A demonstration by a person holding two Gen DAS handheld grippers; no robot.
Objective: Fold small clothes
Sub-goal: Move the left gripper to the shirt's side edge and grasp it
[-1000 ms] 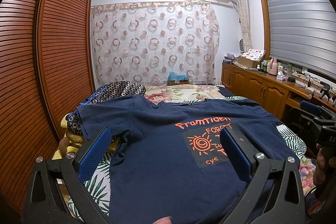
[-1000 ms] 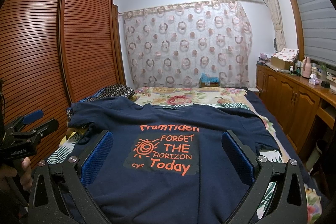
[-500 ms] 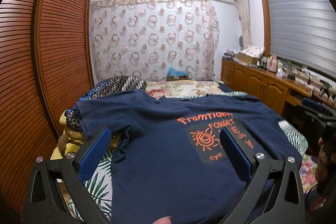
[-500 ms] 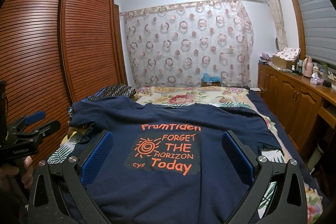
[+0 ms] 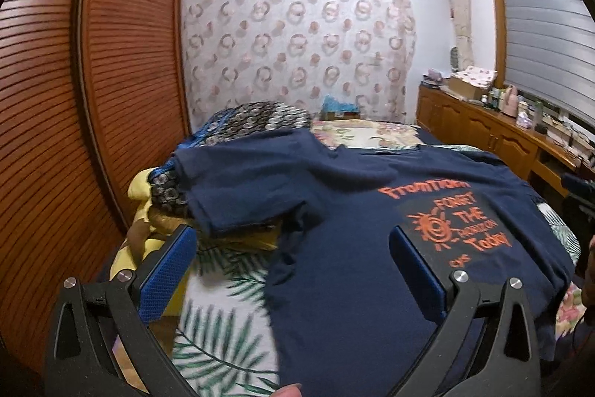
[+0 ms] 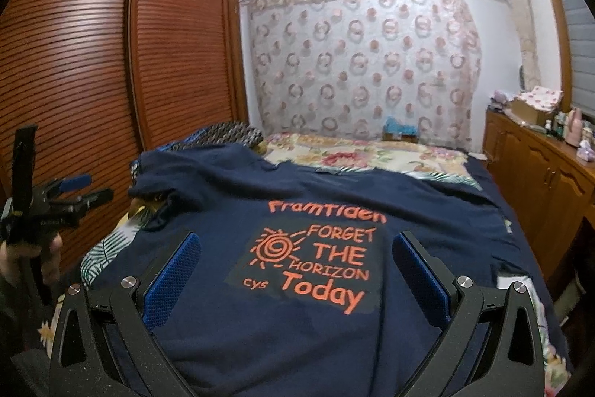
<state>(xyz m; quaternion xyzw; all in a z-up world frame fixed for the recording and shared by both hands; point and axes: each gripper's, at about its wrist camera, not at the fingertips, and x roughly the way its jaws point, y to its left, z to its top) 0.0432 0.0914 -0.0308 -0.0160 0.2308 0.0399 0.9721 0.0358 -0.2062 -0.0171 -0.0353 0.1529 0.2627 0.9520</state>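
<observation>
- I am holding both grippers — left (image 5: 293,270), right (image 6: 295,272) — wide apart, gripping nothing.
- The shirt (image 6: 334,211) is lying across mid-frame on the bed (image 6: 364,151).
- I am aiming for the sleeve (image 5: 238,188) left of centre — best pinched at its hem.

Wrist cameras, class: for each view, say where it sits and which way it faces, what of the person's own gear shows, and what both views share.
Left wrist: sits behind the open left gripper, facing up the bed over the shirt's left edge and sleeve; a fingertip shows at the bottom edge.
Right wrist: sits behind the open right gripper, facing the shirt's print; the left gripper and its hand show at far left.
Shared: shirt, curtain, wardrobe.
</observation>
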